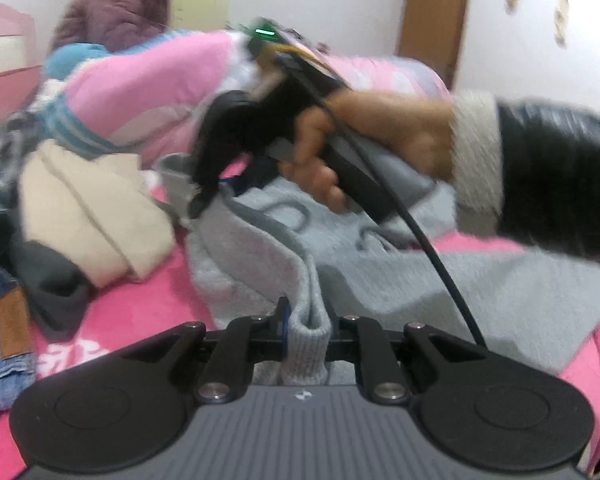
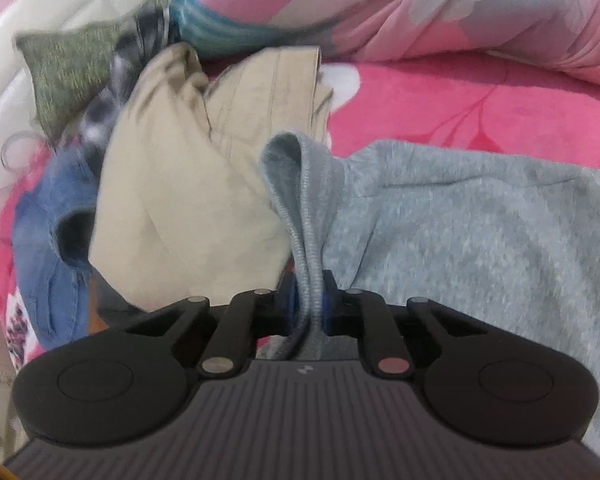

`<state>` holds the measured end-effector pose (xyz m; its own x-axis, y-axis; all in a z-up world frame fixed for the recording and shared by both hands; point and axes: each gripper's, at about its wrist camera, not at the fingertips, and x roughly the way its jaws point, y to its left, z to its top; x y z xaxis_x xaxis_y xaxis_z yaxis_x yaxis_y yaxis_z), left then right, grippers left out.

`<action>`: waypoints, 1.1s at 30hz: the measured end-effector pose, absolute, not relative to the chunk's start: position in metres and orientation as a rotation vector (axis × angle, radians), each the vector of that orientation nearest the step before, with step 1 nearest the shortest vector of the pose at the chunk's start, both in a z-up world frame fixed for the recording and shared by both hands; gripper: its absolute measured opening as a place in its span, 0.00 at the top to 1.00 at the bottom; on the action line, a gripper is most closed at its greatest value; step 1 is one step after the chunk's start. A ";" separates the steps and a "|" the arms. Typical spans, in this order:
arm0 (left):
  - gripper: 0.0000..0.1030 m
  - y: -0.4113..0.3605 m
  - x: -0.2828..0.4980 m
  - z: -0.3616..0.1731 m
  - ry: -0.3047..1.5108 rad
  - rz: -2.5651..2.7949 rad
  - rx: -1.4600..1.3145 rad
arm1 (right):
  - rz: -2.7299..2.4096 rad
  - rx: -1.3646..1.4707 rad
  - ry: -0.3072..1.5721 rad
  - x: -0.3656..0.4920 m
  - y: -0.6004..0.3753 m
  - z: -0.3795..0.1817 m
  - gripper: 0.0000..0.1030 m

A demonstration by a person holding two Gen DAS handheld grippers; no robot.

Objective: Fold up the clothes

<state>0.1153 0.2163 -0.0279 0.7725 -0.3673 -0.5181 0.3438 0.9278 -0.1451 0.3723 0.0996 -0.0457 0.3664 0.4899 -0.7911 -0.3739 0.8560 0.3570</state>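
1. On the bed (image 2: 440, 108), which carries a pink flowered cover, a grey sweater (image 2: 480, 240) lies spread out, its body running off to the right in the right wrist view.
2. The left gripper (image 1: 306, 320) has its fingers clamped on a ribbed grey cuff (image 1: 304, 356) of that sweater; the cuff stands bunched between them and hangs down toward the gripper body.
3. The right gripper (image 2: 310, 300) has its fingers pressed together on a ribbed edge (image 2: 304, 240) of the same sweater, which rises in a narrow fold above them and curls over at the top.
4. From the left wrist view, the right gripper (image 1: 220, 160) shows as a black tool held by a hand (image 1: 372, 144) in a black sleeve (image 1: 560, 176) with a pale knit cuff; its tip meets the grey fabric near dark lettering on the sweater front.
5. A black cable (image 1: 440, 264) runs from that tool down across the sweater.
6. Just left of the sweater lies a beige garment (image 2: 188, 184), crumpled and partly folded, touching the sweater's raised fold in the right wrist view.
7. Blue jeans (image 2: 48, 248) lie further left, with a dark grey garment (image 1: 52, 280) between them and the beige one.
8. Behind the clothes a pink quilt (image 2: 460, 12) is heaped up.
9. A person in a purple padded jacket (image 1: 120, 4) stands beyond the bed, near a brown door (image 1: 436, 12).
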 end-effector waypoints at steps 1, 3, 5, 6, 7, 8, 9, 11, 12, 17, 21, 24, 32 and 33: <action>0.87 0.225 0.114 -0.027 0.556 -0.353 -0.072 | 0.576 0.171 1.019 0.371 0.096 -0.040 0.91; 0.87 0.250 0.110 -0.024 0.531 -0.289 -0.159 | 0.603 0.221 0.947 0.370 0.095 -0.025 0.91; 0.87 0.276 0.107 -0.021 0.509 -0.240 -0.251 | 0.636 0.234 0.910 0.369 0.103 -0.011 0.91; 0.87 0.290 0.106 -0.021 0.500 -0.233 -0.303 | 0.654 0.224 0.897 0.367 0.113 -0.006 0.91; 0.87 0.304 0.104 -0.021 0.491 -0.229 -0.356 | 0.671 0.212 0.885 0.365 0.123 -0.002 0.91; 0.87 0.315 0.103 -0.022 0.483 -0.225 -0.398 | 0.678 0.194 0.874 0.364 0.135 0.001 0.91; 0.87 0.326 0.103 -0.023 0.479 -0.220 -0.432 | 0.685 0.176 0.864 0.362 0.147 0.004 0.91; 0.87 0.345 0.101 -0.025 0.473 -0.199 -0.495 | 0.700 0.152 0.852 0.361 0.170 0.007 0.91; 0.87 0.355 0.101 -0.026 0.471 -0.188 -0.526 | 0.708 0.144 0.850 0.362 0.180 0.008 0.91; 0.87 0.397 0.103 -0.042 0.486 -0.153 -0.636 | 0.739 0.088 0.834 0.361 0.227 0.007 0.91; 0.84 0.416 0.115 -0.068 0.556 -0.136 -0.721 | 0.690 -0.004 0.862 0.366 0.255 -0.009 0.79; 0.81 0.426 0.115 -0.082 0.583 -0.119 -0.767 | 0.675 -0.007 0.861 0.361 0.260 -0.001 0.64; 0.72 0.443 0.105 -0.087 0.570 -0.024 -0.787 | 0.726 0.235 0.677 0.352 0.196 0.047 0.47; 0.72 0.445 0.103 -0.085 0.564 -0.009 -0.791 | 0.733 0.277 0.650 0.348 0.178 0.051 0.46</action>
